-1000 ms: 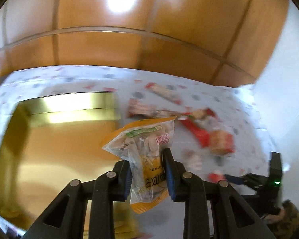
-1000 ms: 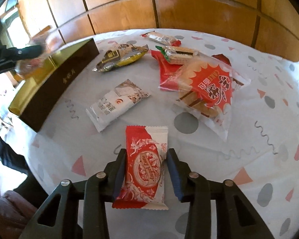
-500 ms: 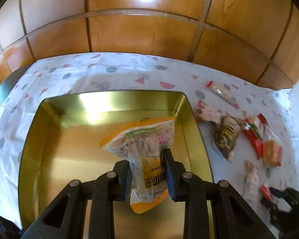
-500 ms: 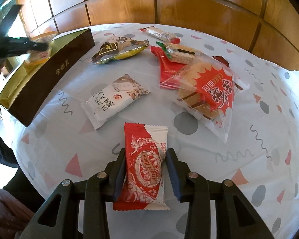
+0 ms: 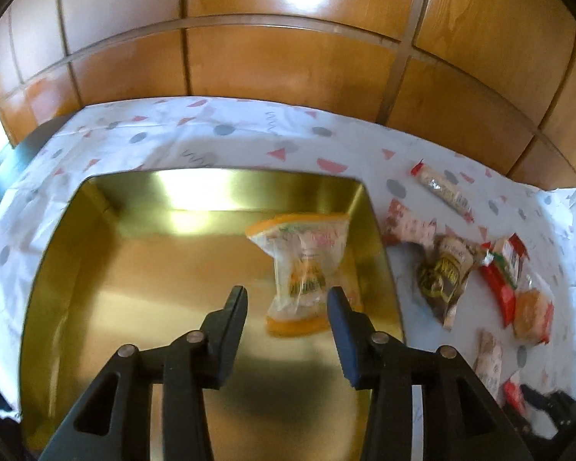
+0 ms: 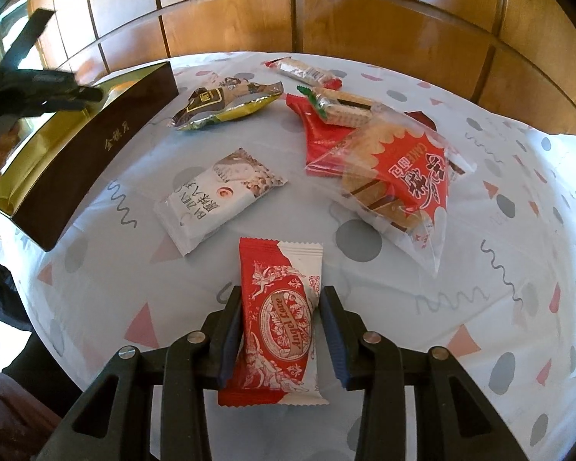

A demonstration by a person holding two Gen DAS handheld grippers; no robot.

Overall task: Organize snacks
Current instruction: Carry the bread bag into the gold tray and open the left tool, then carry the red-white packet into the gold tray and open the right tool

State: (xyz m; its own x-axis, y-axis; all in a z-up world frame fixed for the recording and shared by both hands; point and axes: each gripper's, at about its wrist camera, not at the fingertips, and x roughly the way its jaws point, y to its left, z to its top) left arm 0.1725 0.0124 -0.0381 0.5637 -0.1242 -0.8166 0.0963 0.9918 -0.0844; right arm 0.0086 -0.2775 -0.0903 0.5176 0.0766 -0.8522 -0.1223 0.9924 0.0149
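**Orange packet loose in the gold box, red wafer pack between the right jaws**

Left wrist view: the left gripper point(image 5: 286, 301) sits at lower centre of the frame, above the gold box point(image 5: 57, 238). Its jaws have just been opening and now stand apart, with nothing pressed between them. The orange snack packet point(image 5: 303, 265) shows just beyond the fingertips, clear of both pads, blurred, over the right part of the box's gold floor near its right wall. To the right of the box, on the patterned tablecloth point(image 5: 230, 134), other snacks lie scattered.

Right wrist view: the right gripper point(image 6: 280, 322) occupies the bottom centre, jaws closed against the sides of the red and white wafer pack point(image 6: 278, 319), which stands lengthwise between the pads and reaches past the fingertips. Above it on the cloth lie a white snack pack point(image 6: 219, 199), a clear bag with red print point(image 6: 403, 180) and a gold foil pack point(image 6: 226, 103). The box's dark brown outer wall runs along the left edge, with the left gripper above it at upper left.
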